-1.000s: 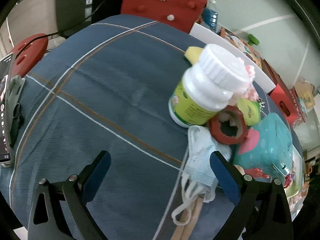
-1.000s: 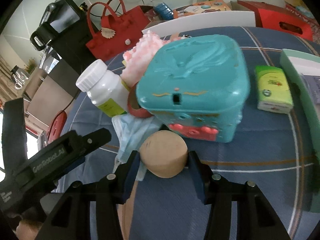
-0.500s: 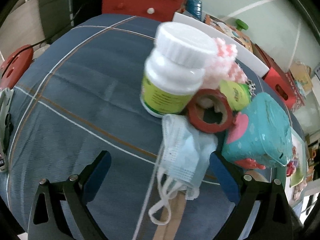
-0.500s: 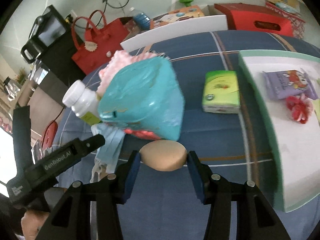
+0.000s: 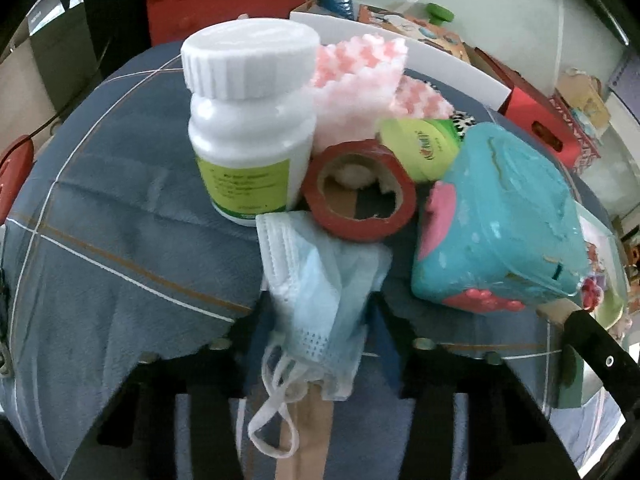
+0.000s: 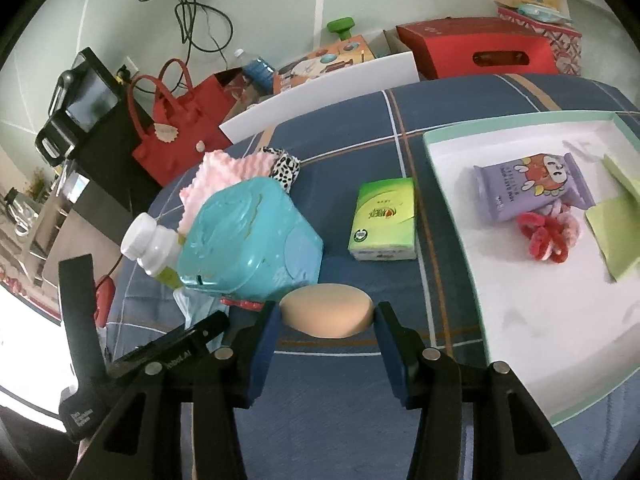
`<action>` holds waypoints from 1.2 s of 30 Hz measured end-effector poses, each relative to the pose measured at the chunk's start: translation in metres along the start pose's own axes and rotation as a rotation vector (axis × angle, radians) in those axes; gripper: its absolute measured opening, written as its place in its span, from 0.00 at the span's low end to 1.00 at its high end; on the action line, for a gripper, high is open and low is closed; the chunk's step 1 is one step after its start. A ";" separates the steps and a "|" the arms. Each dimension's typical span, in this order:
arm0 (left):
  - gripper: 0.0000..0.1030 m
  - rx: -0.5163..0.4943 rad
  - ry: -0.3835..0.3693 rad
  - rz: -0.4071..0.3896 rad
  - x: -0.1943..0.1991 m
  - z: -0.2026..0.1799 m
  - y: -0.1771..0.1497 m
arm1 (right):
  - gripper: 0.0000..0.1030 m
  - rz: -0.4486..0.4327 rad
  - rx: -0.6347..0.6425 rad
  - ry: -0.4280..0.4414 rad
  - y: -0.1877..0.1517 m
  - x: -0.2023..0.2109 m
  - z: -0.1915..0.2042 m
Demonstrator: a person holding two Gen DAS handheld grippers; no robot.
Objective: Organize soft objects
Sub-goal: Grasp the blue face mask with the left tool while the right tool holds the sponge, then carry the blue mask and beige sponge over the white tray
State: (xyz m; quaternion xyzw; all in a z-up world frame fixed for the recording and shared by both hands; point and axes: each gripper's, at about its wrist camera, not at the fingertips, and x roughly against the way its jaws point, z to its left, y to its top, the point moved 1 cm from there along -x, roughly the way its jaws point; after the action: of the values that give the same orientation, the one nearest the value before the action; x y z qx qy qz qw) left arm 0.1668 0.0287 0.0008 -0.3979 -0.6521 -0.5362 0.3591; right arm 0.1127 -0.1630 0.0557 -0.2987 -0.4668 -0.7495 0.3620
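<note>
My right gripper (image 6: pixel 326 322) is shut on a tan sponge puff (image 6: pixel 326 316), held above the blue plaid cloth, left of the white tray (image 6: pixel 532 344). My left gripper (image 5: pixel 320 344) has closed on a crumpled blue face mask (image 5: pixel 320 292) lying on the cloth; its ear loops hang toward the camera. A pink-and-white sponge cloth (image 5: pixel 356 84) lies behind a white pill bottle (image 5: pixel 250 120). It also shows in the right wrist view (image 6: pixel 224 176).
A red tape roll (image 5: pixel 360 196), a teal toy box (image 5: pixel 500 220) and a green tissue pack (image 6: pixel 384 220) sit by the mask. The tray holds a purple snack pack (image 6: pixel 528 190), red hair ties (image 6: pixel 546 234) and green cloth (image 6: pixel 616 232). Red bags stand behind.
My left gripper moved forward and closed on the face mask. My right gripper carried the tan puff rightward, away from the teal box and closer to the tray.
</note>
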 end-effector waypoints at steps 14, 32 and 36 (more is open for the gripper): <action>0.14 0.023 -0.005 0.006 0.017 0.004 -0.012 | 0.50 -0.023 -0.008 0.015 0.005 0.017 -0.002; 0.14 0.021 0.057 -0.143 0.084 0.001 -0.008 | 0.50 -0.059 0.000 0.029 0.011 0.038 -0.006; 0.14 0.012 0.051 -0.190 0.102 -0.008 -0.004 | 0.50 -0.073 0.005 0.028 0.016 0.043 -0.011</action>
State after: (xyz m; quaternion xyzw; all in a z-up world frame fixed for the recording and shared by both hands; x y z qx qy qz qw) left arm 0.1206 0.0336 0.0919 -0.3182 -0.6806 -0.5741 0.3255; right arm 0.1001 -0.1890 0.0931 -0.2702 -0.4743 -0.7651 0.3415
